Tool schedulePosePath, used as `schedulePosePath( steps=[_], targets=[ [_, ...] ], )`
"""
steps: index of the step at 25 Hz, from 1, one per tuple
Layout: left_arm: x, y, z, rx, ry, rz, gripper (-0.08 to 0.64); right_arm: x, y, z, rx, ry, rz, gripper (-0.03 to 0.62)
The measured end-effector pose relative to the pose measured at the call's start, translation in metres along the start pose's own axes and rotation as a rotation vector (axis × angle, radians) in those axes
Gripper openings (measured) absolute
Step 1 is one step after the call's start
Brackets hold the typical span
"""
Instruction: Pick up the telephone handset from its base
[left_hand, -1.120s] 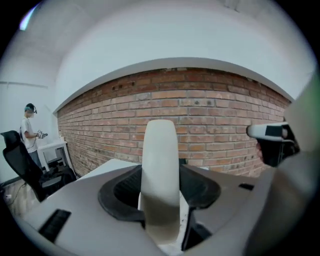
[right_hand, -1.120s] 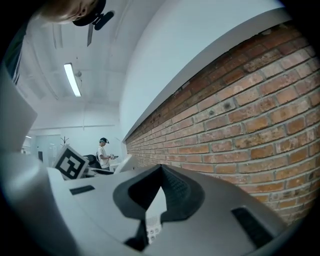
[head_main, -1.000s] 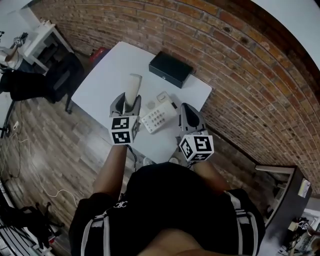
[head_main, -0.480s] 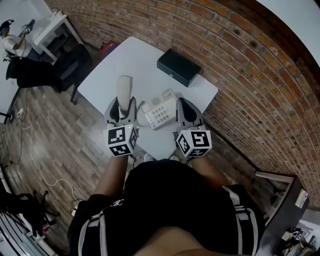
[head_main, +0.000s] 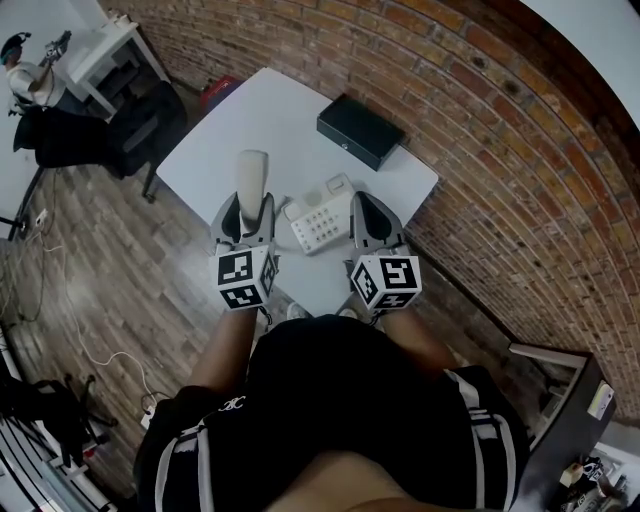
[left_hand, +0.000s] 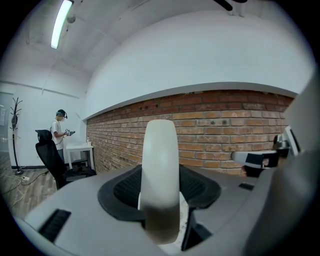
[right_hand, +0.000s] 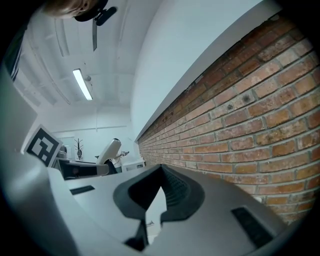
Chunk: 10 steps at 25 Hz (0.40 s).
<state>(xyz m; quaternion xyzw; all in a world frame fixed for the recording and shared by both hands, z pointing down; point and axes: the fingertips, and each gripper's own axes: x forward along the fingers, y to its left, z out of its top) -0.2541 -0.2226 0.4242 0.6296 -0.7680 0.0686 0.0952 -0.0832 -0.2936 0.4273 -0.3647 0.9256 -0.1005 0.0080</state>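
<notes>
So the cream-coloured, elongated plastic telephone handset (head_main: 250, 178) is already off the white push-button telephone base (head_main: 322, 222). It's clamped in the left tongs (head_main: 247, 214) and sticks out past them over the white square bench (head_main: 235, 118), just to the left of the base. In the left gripper view the handset (left_hand: 160, 165) stands upright, dead centre between the jaws, which press on it from both sides. The right tongs (head_main: 367, 222) hover at the base's right edge, jaws drawn together to a sliver with nothing in them (same story in the right gripper view (right_hand: 159, 196)).

What could go wrong from here, as a guess:
- The grip sits low on one end of the handset, so most of its length hangs free. Any quick swing or tilt could make that smooth, rounded plastic pivot or slide out of the pads.
- No cord can be made out in these views. If there is one, pulling the handset further away could drag the light base across the bench, maybe toward the near edge.
- The right tongs are very close to the base and could nudge it if the person shifts.
- The flat black rectangular box (head_main: 360, 131) at the back is well apart, so no worry there.
</notes>
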Motion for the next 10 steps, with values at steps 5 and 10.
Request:
schedulePosePath(
  steps=[5, 10],
  targets=[
    [0.0029, -0.0029, -0.0044, 0.001, 0.017, -0.016, 0.212, -0.0014, -0.0010, -0.0016, 0.002, 0.006, 0.001, -0.003],
    [0.0018, 0.0019, -0.0086, 0.007, 0.036, -0.020, 0.212, -0.0040, 0.0028, -0.0044, 0.001, 0.013, -0.003, -0.003]
  ],
)
